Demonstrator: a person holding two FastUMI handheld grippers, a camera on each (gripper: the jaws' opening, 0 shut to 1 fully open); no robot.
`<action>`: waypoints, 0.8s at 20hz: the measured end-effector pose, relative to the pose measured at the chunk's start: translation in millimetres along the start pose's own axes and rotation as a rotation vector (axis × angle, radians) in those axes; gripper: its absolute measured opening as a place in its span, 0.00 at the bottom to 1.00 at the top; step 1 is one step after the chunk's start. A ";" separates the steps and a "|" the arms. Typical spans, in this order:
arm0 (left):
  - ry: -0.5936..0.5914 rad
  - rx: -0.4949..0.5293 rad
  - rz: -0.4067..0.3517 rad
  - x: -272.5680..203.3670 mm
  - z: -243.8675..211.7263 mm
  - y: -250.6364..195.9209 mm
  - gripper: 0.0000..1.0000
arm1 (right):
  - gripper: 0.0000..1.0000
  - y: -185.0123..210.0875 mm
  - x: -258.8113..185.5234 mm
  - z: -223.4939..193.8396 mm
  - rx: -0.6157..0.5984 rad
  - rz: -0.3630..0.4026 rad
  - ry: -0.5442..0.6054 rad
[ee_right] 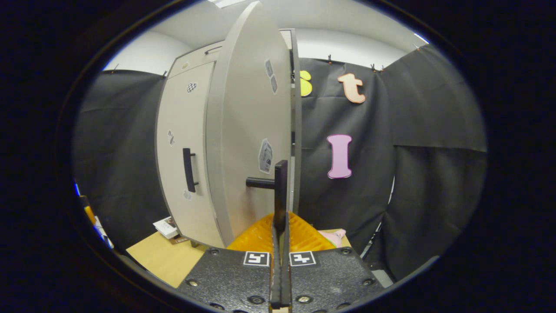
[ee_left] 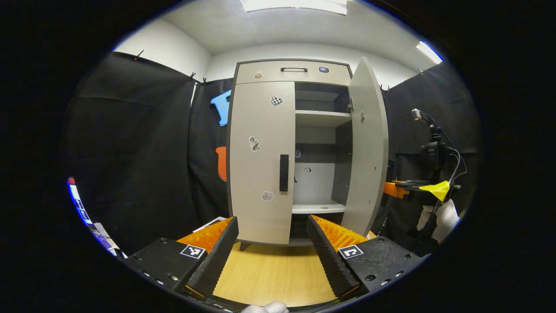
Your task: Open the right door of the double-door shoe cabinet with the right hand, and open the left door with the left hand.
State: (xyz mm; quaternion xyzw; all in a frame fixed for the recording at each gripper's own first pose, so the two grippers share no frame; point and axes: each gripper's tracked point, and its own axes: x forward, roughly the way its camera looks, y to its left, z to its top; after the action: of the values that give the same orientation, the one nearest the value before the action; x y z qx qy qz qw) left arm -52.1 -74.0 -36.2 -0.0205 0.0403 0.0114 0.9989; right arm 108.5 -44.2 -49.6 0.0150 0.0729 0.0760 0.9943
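Right tool [ee_right: 280, 226] clamped on right door's handle [ee_right: 280, 191] (door swung open), left tool [ee_left: 271, 243] wide, left door [ee_left: 258, 161] closed

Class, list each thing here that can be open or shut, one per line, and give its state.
Right door: swung open.
Left door: shut.
Top drawer: shut.
Left gripper: open, holding nothing.
Right gripper: shut on the right door handle.

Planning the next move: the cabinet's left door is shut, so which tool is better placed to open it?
Left. The left tool is open, facing the left door's handle; the right tool grips the right door's handle.
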 end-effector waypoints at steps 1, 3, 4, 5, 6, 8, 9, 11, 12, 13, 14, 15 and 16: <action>-0.001 0.004 -0.001 0.9 1.0 -3.4 0.95 | 0.04 -8.2 0.2 -0.2 0.004 -0.006 -0.002; 0.002 0.009 -0.005 2.1 -0.2 -10.4 0.95 | 0.02 -25.2 2.7 0.4 0.018 -0.023 -0.003; 0.000 0.011 -0.006 2.1 0.5 -13.4 0.95 | 0.04 -27.0 3.4 1.0 0.027 -0.011 0.000; 0.003 0.013 -0.008 3.0 0.5 -15.5 0.95 | 0.03 -23.1 2.1 1.3 0.035 0.002 0.001; 0.005 0.014 -0.008 3.1 0.4 -16.7 0.95 | 0.04 -24.9 2.6 1.3 0.018 -0.001 0.001; 0.007 0.015 -0.011 4.5 1.5 -18.7 0.95 | 0.03 -27.6 4.0 3.9 0.023 -0.005 -0.001; 0.010 0.011 -0.015 4.9 1.1 -18.4 0.95 | 0.04 -25.9 2.3 2.3 0.043 -0.005 -0.001; 0.008 0.012 -0.014 4.9 2.0 -14.7 0.95 | 0.04 -26.8 2.8 1.2 0.065 -0.010 -0.001; 0.006 0.016 -0.012 5.0 3.8 -11.1 0.95 | 0.04 -26.9 2.2 1.4 0.065 -0.016 0.002; 0.003 0.019 -0.010 5.2 4.3 -7.8 0.95 | 0.03 -28.5 1.0 0.7 0.055 -0.030 0.002; 0.001 0.019 -0.012 5.4 4.5 -5.6 0.95 | 0.04 -30.6 -0.4 1.2 0.046 -0.040 0.001; -0.003 0.019 -0.010 5.4 5.4 -1.2 0.95 | 0.04 -29.7 -1.8 1.6 0.045 -0.044 0.001; -0.004 0.019 -0.009 5.9 5.2 2.8 0.95 | 0.06 -31.4 -3.9 1.6 0.046 -0.058 0.002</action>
State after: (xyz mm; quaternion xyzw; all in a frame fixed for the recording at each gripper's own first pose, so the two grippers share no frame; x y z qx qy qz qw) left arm -45.9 -70.8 -31.6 -0.0114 0.0382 0.0063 0.9992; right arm 109.6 -75.9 -48.7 0.0357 0.0758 0.0456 0.9954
